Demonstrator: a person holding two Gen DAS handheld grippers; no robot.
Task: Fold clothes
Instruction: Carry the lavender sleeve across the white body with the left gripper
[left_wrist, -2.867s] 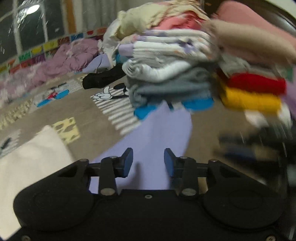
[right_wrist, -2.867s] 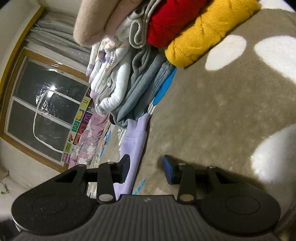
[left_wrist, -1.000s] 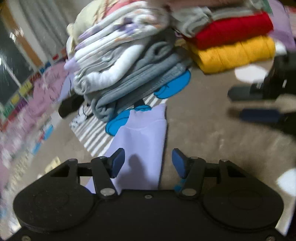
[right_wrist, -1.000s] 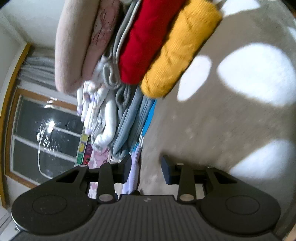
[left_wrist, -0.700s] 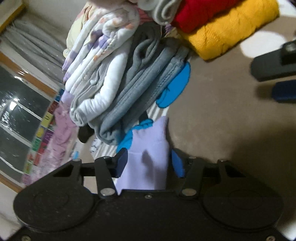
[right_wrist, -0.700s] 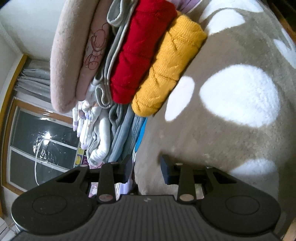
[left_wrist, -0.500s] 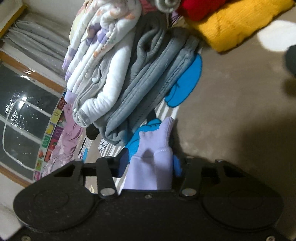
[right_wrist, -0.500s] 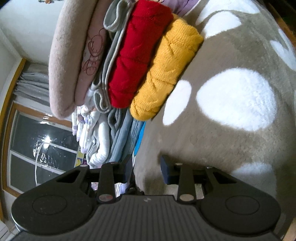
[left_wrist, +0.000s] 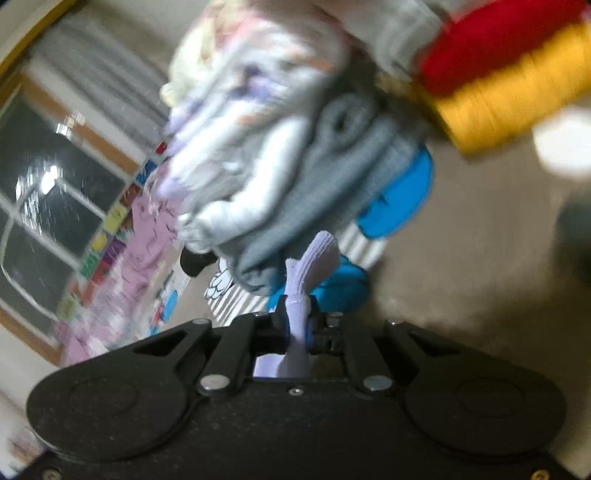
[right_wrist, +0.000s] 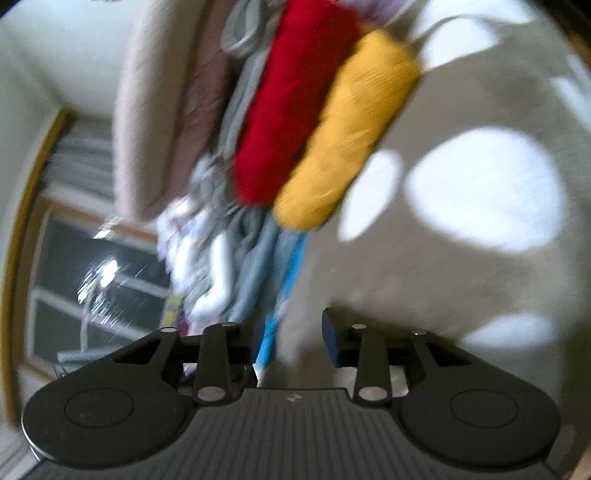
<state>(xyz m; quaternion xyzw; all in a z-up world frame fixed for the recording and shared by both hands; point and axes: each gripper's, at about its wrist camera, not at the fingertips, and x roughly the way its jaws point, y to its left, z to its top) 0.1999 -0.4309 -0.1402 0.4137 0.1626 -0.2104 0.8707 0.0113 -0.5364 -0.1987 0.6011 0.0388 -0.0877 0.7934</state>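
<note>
Listing what I have on both feeds, biggest first: a beige blanket (right_wrist: 461, 266) with white spots underlies everything; on it stands a tall stack of folded clothes (left_wrist: 295, 155), blurred in both views, with a yellow knit (right_wrist: 351, 129) lowest at one side, a red knit (right_wrist: 291, 103) on top of it, and grey (left_wrist: 332, 177) and white pieces beside them. Behind the stack I see a dark window (left_wrist: 48, 206) with a wooden frame and grey curtains. The lilac garment (left_wrist: 306, 273), my item, is in the left wrist view: a ribbed edge of it stands up between the pads, just in front of the stack. My left gripper (left_wrist: 298, 325) is clamped tight on that lilac fabric. My right gripper (right_wrist: 291, 339) has its fingers part-way apart; nothing is visibly pinched, only a blue strip (right_wrist: 273, 332) showing beyond them.
</note>
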